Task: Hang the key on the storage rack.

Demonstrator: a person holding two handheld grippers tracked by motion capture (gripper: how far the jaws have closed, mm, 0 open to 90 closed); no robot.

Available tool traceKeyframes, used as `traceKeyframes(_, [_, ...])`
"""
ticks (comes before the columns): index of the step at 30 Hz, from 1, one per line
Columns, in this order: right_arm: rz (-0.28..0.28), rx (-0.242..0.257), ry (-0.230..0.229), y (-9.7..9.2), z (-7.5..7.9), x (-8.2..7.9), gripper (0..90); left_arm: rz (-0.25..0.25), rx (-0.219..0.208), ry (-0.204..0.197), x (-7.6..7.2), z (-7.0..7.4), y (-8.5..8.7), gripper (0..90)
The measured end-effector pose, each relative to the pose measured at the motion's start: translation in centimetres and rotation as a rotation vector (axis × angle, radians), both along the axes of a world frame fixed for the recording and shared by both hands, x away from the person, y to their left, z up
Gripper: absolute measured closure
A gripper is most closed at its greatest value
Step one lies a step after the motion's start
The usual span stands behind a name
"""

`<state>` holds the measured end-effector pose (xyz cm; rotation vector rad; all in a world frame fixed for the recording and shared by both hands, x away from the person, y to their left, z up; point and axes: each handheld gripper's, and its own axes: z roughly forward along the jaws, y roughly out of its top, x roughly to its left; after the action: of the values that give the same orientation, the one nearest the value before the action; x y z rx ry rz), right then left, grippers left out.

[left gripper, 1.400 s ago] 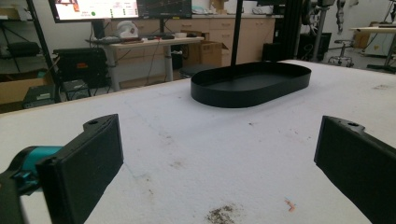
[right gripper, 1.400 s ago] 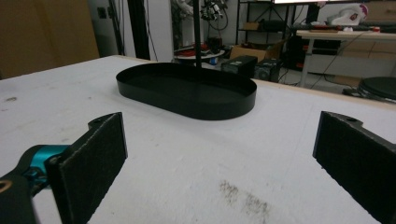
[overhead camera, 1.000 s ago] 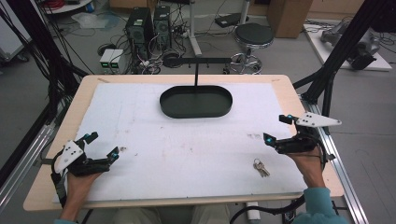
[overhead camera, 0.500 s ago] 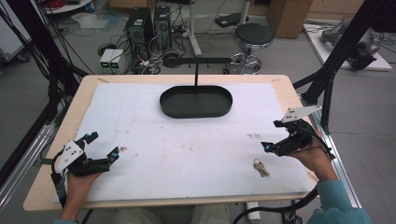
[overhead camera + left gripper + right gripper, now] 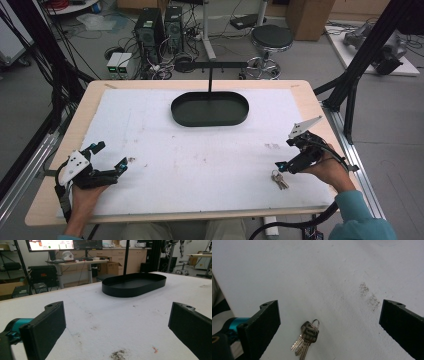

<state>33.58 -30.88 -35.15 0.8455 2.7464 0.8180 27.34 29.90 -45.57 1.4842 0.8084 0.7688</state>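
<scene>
A bunch of keys (image 5: 306, 338) lies on the white worktop (image 5: 210, 160) just below the right hand-held gripper (image 5: 283, 166), jaws wide apart, blades pointing toward seven o'clock in its view; the left hand-held gripper (image 5: 112, 159), also open, rests well apart.

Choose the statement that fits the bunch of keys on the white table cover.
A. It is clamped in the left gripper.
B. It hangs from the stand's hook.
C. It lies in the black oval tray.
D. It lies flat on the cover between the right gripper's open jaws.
D: in the right gripper view the bunch of keys lies flat on the white table cover, untouched, between the wide-open jaws of the right gripper.
</scene>
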Motion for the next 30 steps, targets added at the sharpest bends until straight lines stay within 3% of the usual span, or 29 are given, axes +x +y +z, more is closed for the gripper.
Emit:
traceKeyframes(14, [0.005, -0.072, 0.114, 0.7, -2.1, 0.4, 6.2, -0.001, 0.002, -0.001, 0.0, 0.0, 0.0, 1.7])
traceKeyframes(17, [0.012, -0.066, 0.135, 0.7, -2.3, 0.5, 16.0, 0.0, 0.001, -0.002, 0.0, 0.0, 0.0, 1.7])
traceKeyframes(21, [0.011, -0.082, 0.149, 0.6, -2.7, 0.7, 17.0, -0.001, 0.002, -0.002, 0.0, 0.0, 0.0, 1.7])
traceKeyframes(30, [0.01, -0.09, 0.195, 0.5, -2.9, 1.0, 30.2, 0.0, 0.001, -0.002, 0.0, 0.0, 0.0, 1.7])
